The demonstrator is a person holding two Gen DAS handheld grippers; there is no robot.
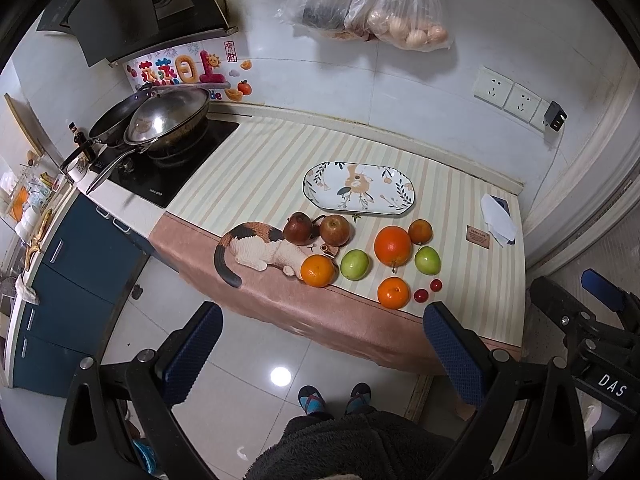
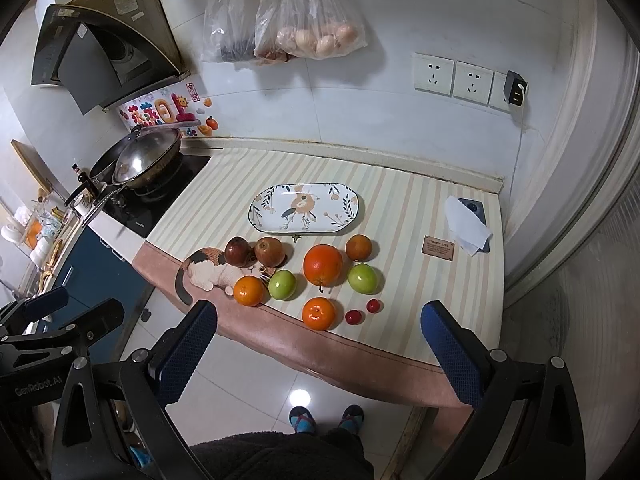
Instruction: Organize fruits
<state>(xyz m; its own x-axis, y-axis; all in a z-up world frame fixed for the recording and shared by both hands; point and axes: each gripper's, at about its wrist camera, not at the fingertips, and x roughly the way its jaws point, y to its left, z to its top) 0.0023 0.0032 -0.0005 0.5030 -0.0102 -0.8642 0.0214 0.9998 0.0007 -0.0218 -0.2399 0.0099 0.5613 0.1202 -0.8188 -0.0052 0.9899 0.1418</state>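
Loose fruit lies on the striped cloth in front of an empty flowered oval plate. A big orange sits in the middle, flanked by two green apples. Two dark red apples lie near a cat figure. Smaller oranges and two cherry tomatoes lie at the front. My left gripper and right gripper both hover open above the floor, short of the counter, holding nothing.
A stove with lidded pans stands at the left. Bags of eggs hang on the wall. A phone under a tissue and a small brown card lie at the right. A person's feet stand on the tiled floor below.
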